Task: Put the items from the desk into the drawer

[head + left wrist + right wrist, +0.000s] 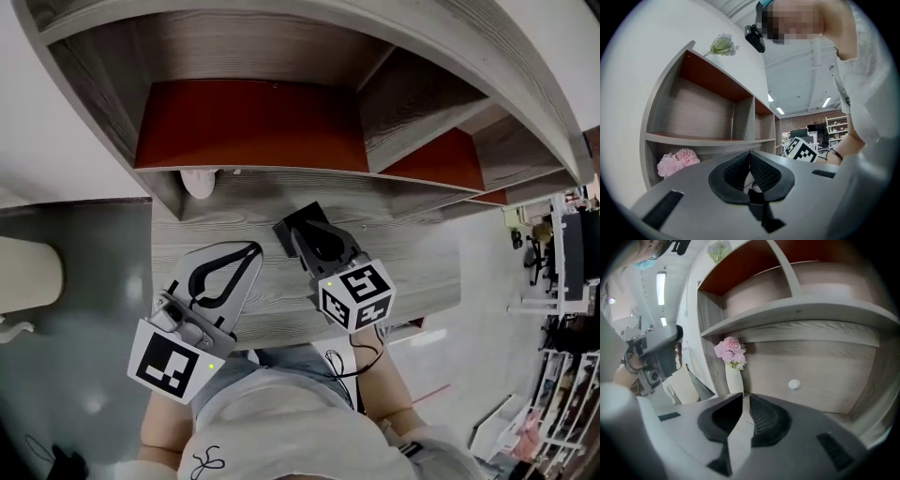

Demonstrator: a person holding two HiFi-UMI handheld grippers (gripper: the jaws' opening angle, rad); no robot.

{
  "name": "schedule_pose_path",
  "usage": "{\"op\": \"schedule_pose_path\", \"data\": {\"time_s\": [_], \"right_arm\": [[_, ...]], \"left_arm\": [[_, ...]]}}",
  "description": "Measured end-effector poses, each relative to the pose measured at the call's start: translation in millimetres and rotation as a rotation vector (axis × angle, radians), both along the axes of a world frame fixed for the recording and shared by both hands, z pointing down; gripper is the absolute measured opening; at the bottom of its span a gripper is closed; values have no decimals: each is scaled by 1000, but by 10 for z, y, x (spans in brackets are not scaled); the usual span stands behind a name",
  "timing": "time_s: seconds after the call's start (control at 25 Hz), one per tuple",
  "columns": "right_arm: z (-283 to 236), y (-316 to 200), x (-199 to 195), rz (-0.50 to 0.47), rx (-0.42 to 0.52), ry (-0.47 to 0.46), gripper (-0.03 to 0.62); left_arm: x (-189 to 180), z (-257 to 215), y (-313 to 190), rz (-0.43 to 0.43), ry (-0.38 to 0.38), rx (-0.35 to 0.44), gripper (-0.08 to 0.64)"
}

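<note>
Above the desk (pixel 422 267), near the shelf (pixel 281 172) edge, left gripper (pixel 253 249) and right gripper (pixel 292 231) hover with jaws closed, empty.

L tool (pixel 253 248): jaws shut, empty | R tool (pixel 306 231): jaws shut, empty | both pointing fwd

The grey desk (pixel 412 272) under the right gripper (pixel 302 234) shows matt wood grain; ahead, red shelf panels (pixel 253 122) look smooth.
</note>
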State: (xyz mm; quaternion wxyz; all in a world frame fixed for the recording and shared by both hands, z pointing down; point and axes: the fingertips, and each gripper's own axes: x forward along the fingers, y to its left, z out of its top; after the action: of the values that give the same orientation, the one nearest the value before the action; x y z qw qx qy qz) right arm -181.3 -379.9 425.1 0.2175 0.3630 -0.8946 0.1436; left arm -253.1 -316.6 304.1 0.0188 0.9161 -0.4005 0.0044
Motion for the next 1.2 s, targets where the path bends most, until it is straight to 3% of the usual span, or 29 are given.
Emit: {"op": "schedule_pose_path", "data": {"time_s": [0.64,1.2], "right_arm": [[763,-44,38,-69,-228,267,78],[1018,-30,52,-93,-294,388,78]], "left_arm": [[-210,184,-146,-88,24,-42,11],[-285,260,-98,-130,29,-55,11]]}}
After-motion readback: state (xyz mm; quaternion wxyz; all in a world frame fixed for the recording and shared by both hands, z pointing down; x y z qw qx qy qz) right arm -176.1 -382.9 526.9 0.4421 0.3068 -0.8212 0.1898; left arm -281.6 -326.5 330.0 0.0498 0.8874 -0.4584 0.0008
